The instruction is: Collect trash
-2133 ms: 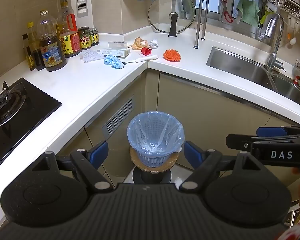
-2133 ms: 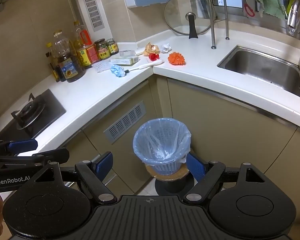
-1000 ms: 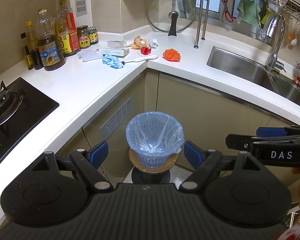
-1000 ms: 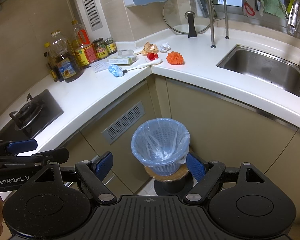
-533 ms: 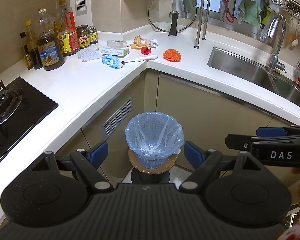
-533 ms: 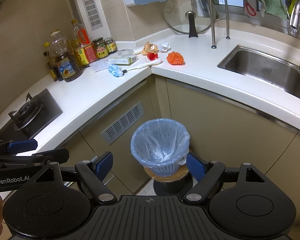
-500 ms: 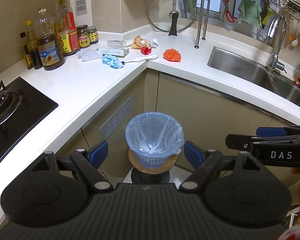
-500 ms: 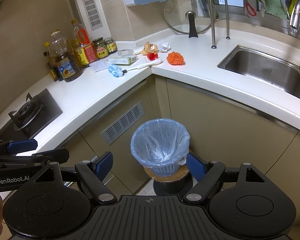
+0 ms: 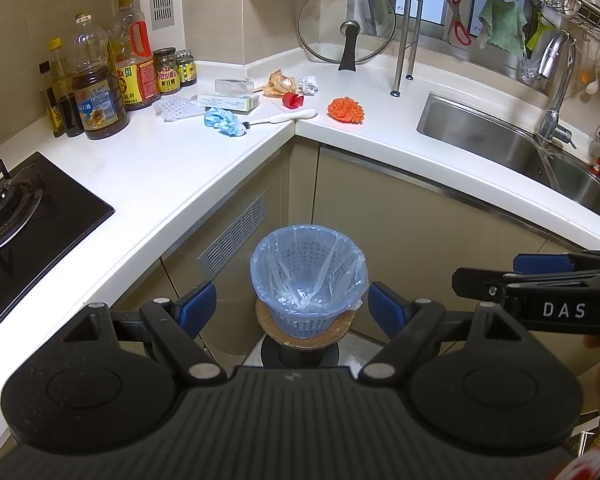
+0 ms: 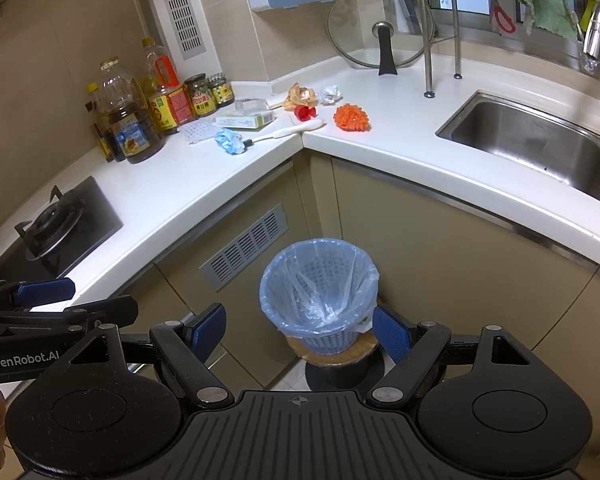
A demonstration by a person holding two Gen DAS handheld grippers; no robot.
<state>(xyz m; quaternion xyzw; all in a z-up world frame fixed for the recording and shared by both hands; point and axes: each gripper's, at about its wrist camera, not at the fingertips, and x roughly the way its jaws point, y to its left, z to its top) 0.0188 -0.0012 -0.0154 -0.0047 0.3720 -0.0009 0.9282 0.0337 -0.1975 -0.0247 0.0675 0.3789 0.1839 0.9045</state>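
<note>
A blue-lined mesh trash basket (image 9: 308,276) (image 10: 319,292) stands on a round stool in the floor corner below the counter. Trash lies on the white counter corner: an orange scrunched piece (image 9: 345,109) (image 10: 351,117), a blue crumpled piece (image 9: 222,121) (image 10: 229,141), a white paper ball (image 9: 309,85) (image 10: 329,93), a red cap (image 9: 292,100), a tan wrapper (image 9: 279,81) and a white mesh piece (image 9: 177,107). My left gripper (image 9: 291,306) is open and empty, above the basket. My right gripper (image 10: 302,332) is open and empty, beside it.
Oil bottles and jars (image 9: 112,88) stand at the back left. A gas hob (image 9: 16,208) is at the left, a steel sink (image 9: 508,152) at the right. A glass lid (image 9: 346,28) leans at the corner. A white brush (image 9: 284,117) and boxes (image 9: 228,100) lie among the trash.
Both views have shifted only slightly; the basket sits a little further left in frame. Both grippers have stayed open and empty.
</note>
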